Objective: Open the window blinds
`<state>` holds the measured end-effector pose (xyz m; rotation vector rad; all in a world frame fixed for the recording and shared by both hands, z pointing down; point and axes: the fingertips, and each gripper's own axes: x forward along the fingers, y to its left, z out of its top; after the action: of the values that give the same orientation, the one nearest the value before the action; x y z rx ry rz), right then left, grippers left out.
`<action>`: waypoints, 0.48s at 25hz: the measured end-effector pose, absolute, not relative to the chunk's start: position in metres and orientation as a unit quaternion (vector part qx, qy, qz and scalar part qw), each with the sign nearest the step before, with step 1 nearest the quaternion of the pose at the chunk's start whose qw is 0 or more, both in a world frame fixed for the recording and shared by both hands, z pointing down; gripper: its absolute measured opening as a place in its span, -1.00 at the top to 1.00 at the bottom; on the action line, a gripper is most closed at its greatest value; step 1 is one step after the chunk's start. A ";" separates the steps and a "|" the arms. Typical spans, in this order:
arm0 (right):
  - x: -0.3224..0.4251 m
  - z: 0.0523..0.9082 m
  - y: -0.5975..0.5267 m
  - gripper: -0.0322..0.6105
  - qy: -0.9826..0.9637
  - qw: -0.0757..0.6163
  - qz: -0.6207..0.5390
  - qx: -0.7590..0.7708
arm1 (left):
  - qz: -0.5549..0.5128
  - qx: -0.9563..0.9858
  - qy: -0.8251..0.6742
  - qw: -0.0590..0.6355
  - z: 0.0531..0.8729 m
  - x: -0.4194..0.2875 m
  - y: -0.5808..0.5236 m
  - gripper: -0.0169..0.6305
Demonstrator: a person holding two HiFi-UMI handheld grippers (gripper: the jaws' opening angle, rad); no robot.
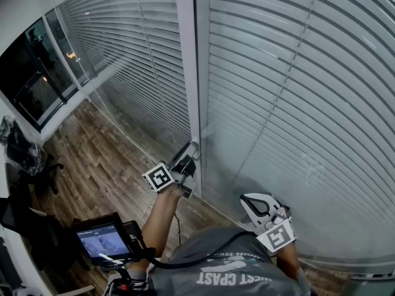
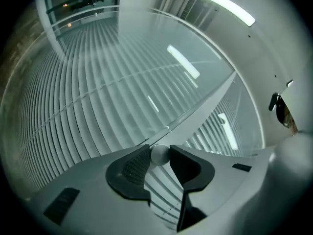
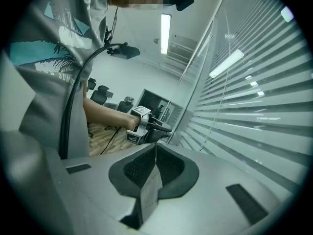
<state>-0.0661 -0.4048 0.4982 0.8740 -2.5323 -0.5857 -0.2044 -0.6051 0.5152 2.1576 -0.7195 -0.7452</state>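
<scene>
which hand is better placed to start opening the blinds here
Left. The left gripper is at the blinds with its jaws closed on the end of the blind wand, so it can probably work it at once. The right gripper is shut, empty and back by the person's body.

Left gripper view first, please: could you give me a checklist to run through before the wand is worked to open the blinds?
1. Left hand-held gripper on the wand: ok, its jaws press the round grey piece from both sides.
2. Right hand-held gripper free: ok, jaws together with nothing between them.
3. Blinds open: not ok, the slats lie shut on both panels.
4. Grippers apart from each other: ok, the head view shows a gap between them.
5. Wand's link to the top of the blinds: cannot tell, its upper end is not traceable.
</scene>
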 end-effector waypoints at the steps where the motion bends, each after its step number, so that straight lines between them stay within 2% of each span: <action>1: -0.066 0.496 -0.405 0.89 -0.905 0.200 -0.209 0.312 | -0.280 0.845 -0.291 0.351 0.513 -0.204 -0.605 0.55; 3: -0.067 0.495 -0.406 0.89 -0.904 0.202 -0.210 0.312 | -0.209 0.880 -0.335 0.263 0.511 -0.202 -0.602 0.55; 4: -0.066 0.495 -0.405 0.89 -0.904 0.202 -0.211 0.313 | -0.144 0.901 -0.365 0.184 0.512 -0.200 -0.599 0.55; 7: -0.064 0.497 -0.403 0.89 -0.904 0.199 -0.209 0.316 | 0.093 0.888 -0.435 -0.119 0.515 -0.196 -0.591 0.51; 9: -0.062 0.495 -0.402 0.89 -0.903 0.202 -0.206 0.319 | 0.211 0.828 -0.444 -0.269 0.512 -0.192 -0.589 0.47; 10: -0.061 0.494 -0.402 0.89 -0.902 0.204 -0.205 0.319 | 0.249 0.802 -0.443 -0.314 0.510 -0.189 -0.589 0.47; 12: -0.061 0.492 -0.402 0.89 -0.902 0.205 -0.203 0.320 | 0.285 0.777 -0.440 -0.348 0.510 -0.184 -0.591 0.49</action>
<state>-0.0609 -0.4020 0.4920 0.8911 -2.5156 -0.5671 -0.1843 -0.5906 0.5097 3.1938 -1.8097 1.1709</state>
